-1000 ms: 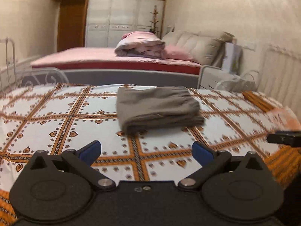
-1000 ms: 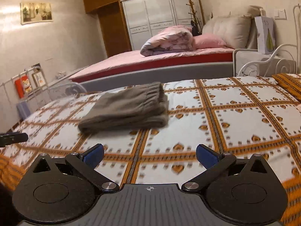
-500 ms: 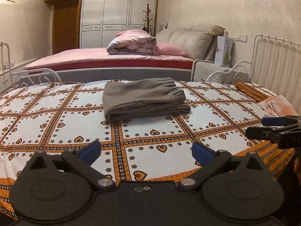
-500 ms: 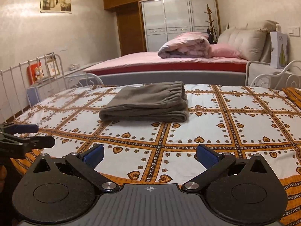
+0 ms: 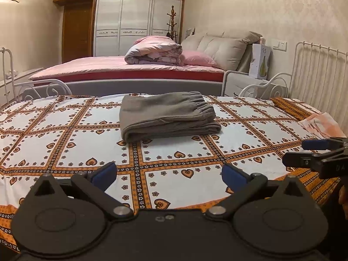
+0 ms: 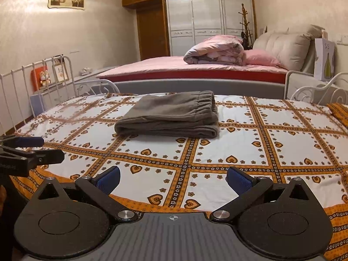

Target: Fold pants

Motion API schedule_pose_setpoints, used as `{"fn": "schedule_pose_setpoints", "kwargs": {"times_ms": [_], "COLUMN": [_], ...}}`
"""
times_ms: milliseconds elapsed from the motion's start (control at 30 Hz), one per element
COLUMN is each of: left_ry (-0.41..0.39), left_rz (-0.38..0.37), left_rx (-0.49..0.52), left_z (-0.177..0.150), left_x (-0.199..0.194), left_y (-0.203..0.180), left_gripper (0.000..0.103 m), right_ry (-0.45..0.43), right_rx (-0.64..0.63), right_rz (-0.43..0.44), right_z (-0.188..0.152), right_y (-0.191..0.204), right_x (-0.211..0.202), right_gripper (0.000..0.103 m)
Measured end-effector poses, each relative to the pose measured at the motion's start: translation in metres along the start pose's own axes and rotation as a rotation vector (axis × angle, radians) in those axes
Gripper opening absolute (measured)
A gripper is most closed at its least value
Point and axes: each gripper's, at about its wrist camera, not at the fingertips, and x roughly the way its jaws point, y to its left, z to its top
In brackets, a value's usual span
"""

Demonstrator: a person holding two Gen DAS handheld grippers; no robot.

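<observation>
Grey-brown pants [image 5: 167, 115] lie folded in a flat rectangular stack on the heart-patterned bedspread [image 5: 65, 134], elastic waistband to the right. They also show in the right wrist view [image 6: 169, 115]. My left gripper [image 5: 168, 171] is open and empty, held back over the bed's near edge, well short of the pants. My right gripper [image 6: 173, 177] is open and empty, also back at the near edge. Each gripper shows at the side of the other's view: the right one [image 5: 313, 152], the left one [image 6: 32, 150].
White metal bed rails stand at the right [image 5: 317, 69] and the left [image 6: 37, 76]. A pink bed with a rolled quilt [image 5: 154, 52] lies beyond. An orange cloth [image 5: 322, 124] lies at the bed's right edge. A white nightstand with a box [image 5: 258, 61] stands behind.
Both grippers have drawn back and away from the folded pants and levelled out. The pants now lie farther off and have not moved.
</observation>
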Motion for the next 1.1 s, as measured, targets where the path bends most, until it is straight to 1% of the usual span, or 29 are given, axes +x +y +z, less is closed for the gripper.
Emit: {"fn": "schedule_pose_setpoints", "kwargs": {"times_ms": [133, 400, 1100], "left_ry": [0.004, -0.03, -0.033], "left_rz": [-0.005, -0.008, -0.019], "left_rx": [0.006, -0.006, 0.005], "left_z": [0.0, 0.0011, 0.002], "left_x": [0.0, -0.0047, -0.0062], "left_y": [-0.0009, 0.002, 0.0001], "left_gripper": [0.097, 0.096, 0.097], "right_ry": [-0.003, 0.0, 0.001], "right_rx": [0.008, 0.007, 0.002], "right_rz": [-0.005, -0.01, -0.011], "right_z": [0.0007, 0.0005, 0.0008], "right_y": [-0.0013, -0.0016, -0.0032], "right_x": [0.0001, -0.0002, -0.0002], "right_gripper": [0.103, 0.103, 0.103]}}
